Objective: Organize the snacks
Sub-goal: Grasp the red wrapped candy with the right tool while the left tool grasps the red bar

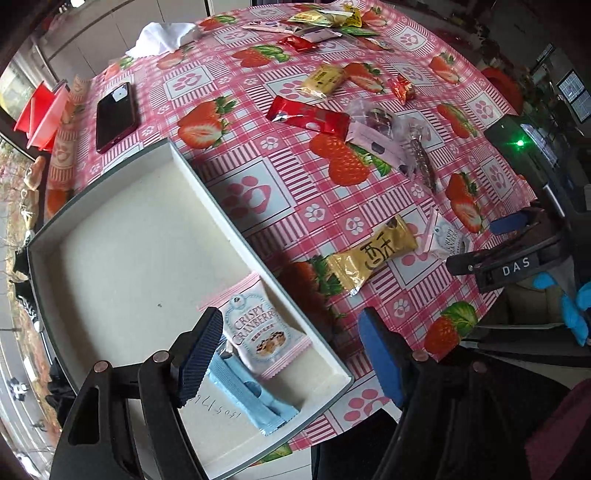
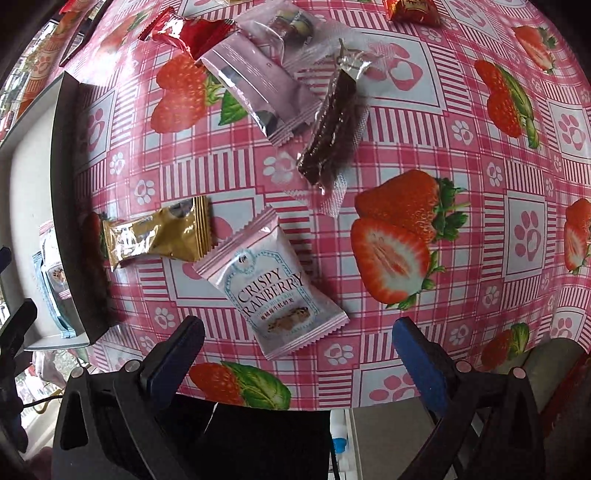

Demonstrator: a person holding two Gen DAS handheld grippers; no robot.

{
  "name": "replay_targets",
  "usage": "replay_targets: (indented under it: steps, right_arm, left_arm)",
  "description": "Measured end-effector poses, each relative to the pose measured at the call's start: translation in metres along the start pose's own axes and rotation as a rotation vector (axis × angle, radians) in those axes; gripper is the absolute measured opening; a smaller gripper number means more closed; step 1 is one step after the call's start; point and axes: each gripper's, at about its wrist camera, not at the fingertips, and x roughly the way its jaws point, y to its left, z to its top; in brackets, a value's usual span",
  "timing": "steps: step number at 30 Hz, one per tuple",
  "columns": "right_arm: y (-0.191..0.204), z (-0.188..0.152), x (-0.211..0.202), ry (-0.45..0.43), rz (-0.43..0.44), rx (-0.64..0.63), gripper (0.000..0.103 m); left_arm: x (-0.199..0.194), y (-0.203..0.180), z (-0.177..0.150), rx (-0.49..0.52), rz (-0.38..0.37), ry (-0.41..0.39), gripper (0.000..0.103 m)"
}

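Observation:
A white box with a grey rim holds a pink-and-white Crispy Cranberry packet and a light blue packet. My left gripper hangs open above that corner of the box, gripping nothing. A second Crispy Cranberry packet lies on the strawberry tablecloth, just ahead of my right gripper. Its jaws stand wide open and empty. A gold packet lies beside it, near the box wall. The right gripper also shows at the table's right edge.
A brown bar in clear wrap, a pale pink packet and a red packet lie further out. A phone, a white cloth and several more snacks are at the far side. A blue-gloved hand is at right.

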Motion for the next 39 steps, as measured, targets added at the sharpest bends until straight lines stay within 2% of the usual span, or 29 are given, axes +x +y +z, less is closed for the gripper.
replay_targets:
  steps: [3, 6, 10, 13, 18, 21, 25, 29, 34, 36, 39]
  right_arm:
    - [-0.014, -0.014, 0.001, 0.000, 0.017, 0.019, 0.102]
    - [-0.044, -0.010, -0.007, -0.007, 0.030, 0.045, 0.102]
    - [-0.082, 0.008, -0.016, -0.027, 0.058, 0.081, 0.102]
    - [-0.104, 0.028, -0.017, -0.040, 0.062, 0.052, 0.102]
    - [-0.135, 0.053, -0.009, -0.026, 0.081, -0.027, 0.102]
    - [-0.154, 0.059, -0.005, -0.011, 0.082, -0.066, 0.102]
    - [-0.182, 0.064, -0.003, -0.008, 0.099, -0.073, 0.102]
    - [-0.215, 0.071, 0.002, -0.015, 0.138, -0.004, 0.102]
    - [-0.247, 0.092, 0.005, -0.014, 0.177, 0.059, 0.102]
    - [-0.261, 0.096, 0.006, -0.015, 0.180, 0.056, 0.102]
    - [-0.265, 0.108, 0.005, -0.024, 0.173, 0.031, 0.102]
  left_arm:
    - [0.002, -0.009, 0.013, -0.047, -0.034, 0.020, 0.079]
    - [0.003, -0.014, 0.033, -0.100, -0.051, 0.027, 0.079]
    - [0.011, -0.014, 0.064, -0.208, -0.094, 0.030, 0.079]
    - [0.019, -0.010, 0.090, -0.304, -0.093, 0.042, 0.079]
    - [0.039, 0.010, 0.130, -0.524, -0.082, 0.065, 0.079]
    - [0.059, 0.030, 0.148, -0.714, -0.128, 0.071, 0.079]
    - [0.088, 0.049, 0.168, -0.886, -0.119, 0.097, 0.079]
    - [0.115, 0.048, 0.180, -0.902, -0.062, 0.177, 0.079]
    - [0.125, 0.040, 0.187, -0.884, 0.002, 0.207, 0.079]
    - [0.128, 0.036, 0.192, -0.868, 0.037, 0.229, 0.075]
    - [0.130, 0.027, 0.198, -0.840, 0.070, 0.237, 0.064]
